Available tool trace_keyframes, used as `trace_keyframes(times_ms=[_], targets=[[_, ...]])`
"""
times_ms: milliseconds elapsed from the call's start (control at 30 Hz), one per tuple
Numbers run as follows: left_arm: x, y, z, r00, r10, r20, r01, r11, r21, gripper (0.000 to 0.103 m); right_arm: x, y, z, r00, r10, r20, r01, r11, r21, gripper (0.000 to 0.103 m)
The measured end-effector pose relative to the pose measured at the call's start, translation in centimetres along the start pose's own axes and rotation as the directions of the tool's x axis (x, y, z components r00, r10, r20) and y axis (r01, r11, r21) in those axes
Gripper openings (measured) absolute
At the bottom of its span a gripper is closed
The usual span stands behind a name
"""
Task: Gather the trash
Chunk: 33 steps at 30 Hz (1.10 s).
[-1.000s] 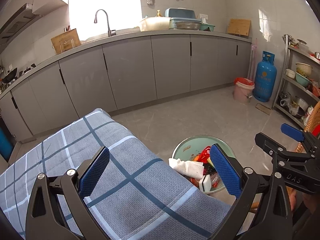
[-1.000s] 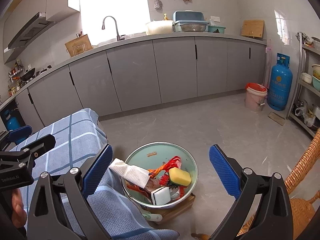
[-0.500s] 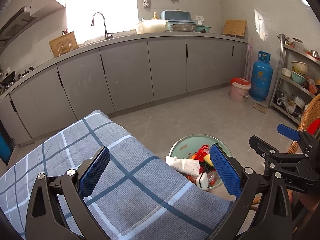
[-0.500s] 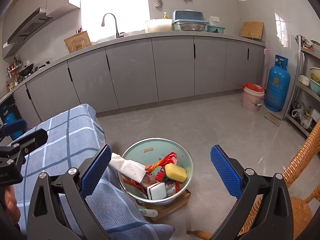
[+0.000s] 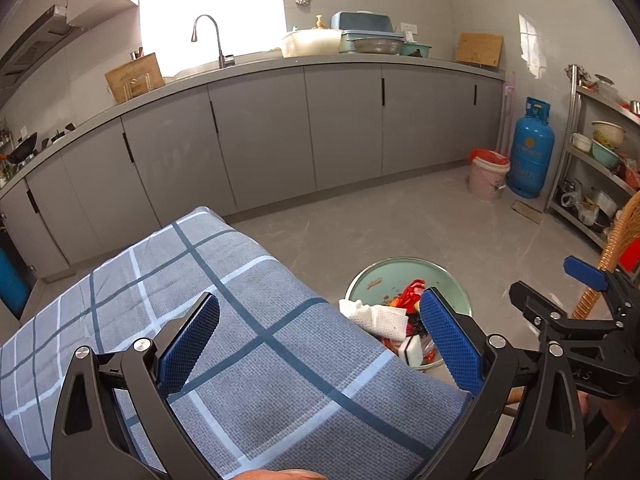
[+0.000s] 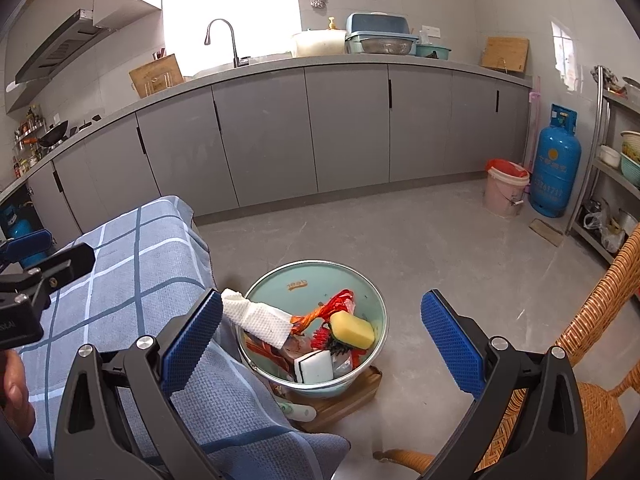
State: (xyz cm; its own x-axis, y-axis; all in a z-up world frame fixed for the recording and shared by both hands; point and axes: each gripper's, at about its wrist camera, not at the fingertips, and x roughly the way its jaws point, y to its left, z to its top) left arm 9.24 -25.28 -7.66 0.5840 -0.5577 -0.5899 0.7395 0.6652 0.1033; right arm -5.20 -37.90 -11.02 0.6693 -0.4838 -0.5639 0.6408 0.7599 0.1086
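Presently, findings by item:

Left gripper (image 5: 320, 334): jaws wide apart, nothing between them; held above the checked cloth (image 5: 248, 344), clear of its surface.

Right gripper (image 6: 322, 330): jaws wide apart, empty; held above the basin (image 6: 372, 292), not touching it or its contents.

Basin: pale green inside with a metal rim, standing just beside the cloth's hanging edge on a low wooden block (image 6: 352, 398) on the grey floor (image 6: 420, 248).

Trash, location: all visible pieces lie inside the basin.

Trash, items: white paper towel (image 6: 258, 316) leaning over the rim on the cloth side; yellow sponge (image 6: 352, 330) towards the far-right part of the pile; white block with a dark edge (image 6: 314, 366) at the near side; red and orange wrappers (image 6: 332, 306) in the middle. Smaller scraps beneath cannot be identified.

Checked cloth: blue-grey, draped over a raised surface; nothing lies on the part in view.

Wicker chair (image 6: 600, 300): to the right of the basin, apart from it.

Bucket with red liner (image 6: 506, 192): by the far cabinets, next to the blue gas cylinder (image 6: 554, 168).
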Motion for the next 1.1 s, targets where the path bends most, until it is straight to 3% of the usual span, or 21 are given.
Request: trace_keyframes(times_ms=[200,267,333,567,1100], targets=[[0.2,-0.1,-0.1,1.000,0.003,-0.008,-0.003,1.000,0.008,0.099,-0.2,0.2,0.1,1.000,0.006,0.004,-0.006,1.000,0.001,0.098],[-0.4,-0.6,-0.3,0.999,-0.016,0.042,0.014,0.999,0.042,0.099,-0.2,0.2,0.1,1.000,0.007,0.002,-0.007,1.000,0.003,0.098],[-0.9,-1.2,-0.5,0.998,0.007,0.068,-0.012,0.998,0.069,0.099,-0.2,0.3,0.1,1.000,0.010,0.000,-0.010,1.000,0.000,0.098],[0.0,-1.0,-0.2,1.000,-0.012,-0.007,0.012,0.999,0.041,0.099,-0.5,0.3,0.1,1.000,0.011,0.005,-0.011,1.000,0.001,0.098],[-0.2,-0.3,-0.2,1.000,-0.017,-0.006,0.017,1.000,0.019,0.099,-0.6,0.7,0.1,1.000,0.016,0.010,-0.016,1.000,0.001,0.098]])
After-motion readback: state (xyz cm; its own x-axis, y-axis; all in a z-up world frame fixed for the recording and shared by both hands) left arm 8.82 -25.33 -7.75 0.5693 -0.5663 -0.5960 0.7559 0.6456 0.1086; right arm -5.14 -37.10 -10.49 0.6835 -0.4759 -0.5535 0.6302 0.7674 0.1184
